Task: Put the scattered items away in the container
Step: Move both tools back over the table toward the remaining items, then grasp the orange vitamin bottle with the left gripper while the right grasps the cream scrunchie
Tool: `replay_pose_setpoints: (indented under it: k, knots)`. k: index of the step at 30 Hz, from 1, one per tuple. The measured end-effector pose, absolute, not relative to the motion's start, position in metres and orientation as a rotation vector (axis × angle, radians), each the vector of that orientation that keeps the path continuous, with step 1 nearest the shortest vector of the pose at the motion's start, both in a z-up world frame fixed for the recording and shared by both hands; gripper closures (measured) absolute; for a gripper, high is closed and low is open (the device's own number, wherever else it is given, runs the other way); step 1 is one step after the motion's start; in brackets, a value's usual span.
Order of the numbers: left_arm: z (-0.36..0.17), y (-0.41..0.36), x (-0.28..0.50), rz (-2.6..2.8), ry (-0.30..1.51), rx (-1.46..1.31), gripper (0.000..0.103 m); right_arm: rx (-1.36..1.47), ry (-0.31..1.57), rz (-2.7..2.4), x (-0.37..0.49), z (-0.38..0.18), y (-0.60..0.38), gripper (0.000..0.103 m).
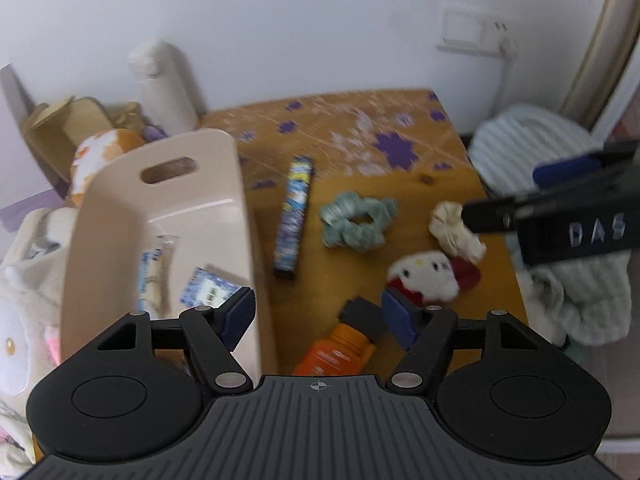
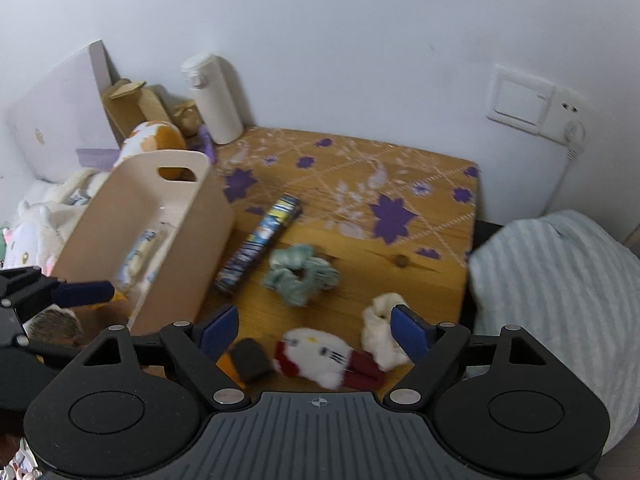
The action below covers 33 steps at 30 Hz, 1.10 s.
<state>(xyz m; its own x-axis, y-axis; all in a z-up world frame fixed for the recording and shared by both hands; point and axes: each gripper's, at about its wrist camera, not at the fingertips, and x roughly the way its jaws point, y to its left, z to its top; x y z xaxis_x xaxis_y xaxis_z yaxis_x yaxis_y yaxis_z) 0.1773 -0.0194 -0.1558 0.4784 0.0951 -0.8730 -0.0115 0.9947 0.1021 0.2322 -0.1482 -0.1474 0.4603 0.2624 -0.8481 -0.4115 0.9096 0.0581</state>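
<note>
I am holding the left hand-held gripper (image 1: 318,316) with its jaws spread apart and nothing between them, hovering over the bench (image 1: 436,160) beside the bin (image 1: 120,216). The bin is a beige plastic caddy with an oval handle cut-out, sitting at nine o'clock from the gripper; a white sachet (image 1: 154,268) and a blue-and-white packet (image 1: 208,286) are lying inside it. Still out on the wood: a long blue patterned box (image 1: 293,220) at twelve o'clock, just beside the bin's wall; a grey-green scrunchie (image 1: 358,220) at one o'clock; a cream scrunchie (image 1: 454,232) at two o'clock; a white cat plush (image 1: 426,278) with red trim, near the right pad; and an orange bottle (image 1: 340,348) with a black cap, lying low between the pads.

I am keeping the right hand-held gripper (image 2: 316,332) open too, empty, its jaws framing the plush (image 2: 320,354). The cream scrunchie (image 2: 380,336) is touching or just behind the right pad; I cannot tell which. The bottle's cap (image 2: 250,360) is showing by the left pad. The picture is blurred.
</note>
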Motion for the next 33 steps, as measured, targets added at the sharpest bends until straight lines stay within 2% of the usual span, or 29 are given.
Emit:
replay_pose_setpoints:
  k: [9,17,28,33]
  knots:
    - [-0.192,-0.044,0.186,0.034,1.173,0.189,0.03,-0.174,1.069,0.416,0.244,-0.175,-0.176,0.012]
    - [-0.225,-0.053,0.191,0.036,1.249,0.257,0.03,-0.162,1.126,0.395,0.259,-0.205,-0.196,0.012]
    - [-0.262,-0.061,0.194,0.125,1.262,0.406,0.03,-0.147,1.175,0.382,0.285,-0.241,-0.199,0.012]
    - [-0.276,-0.071,0.193,0.162,1.254,0.488,0.024,-0.153,1.192,0.387,0.294,-0.254,-0.194,0.012]
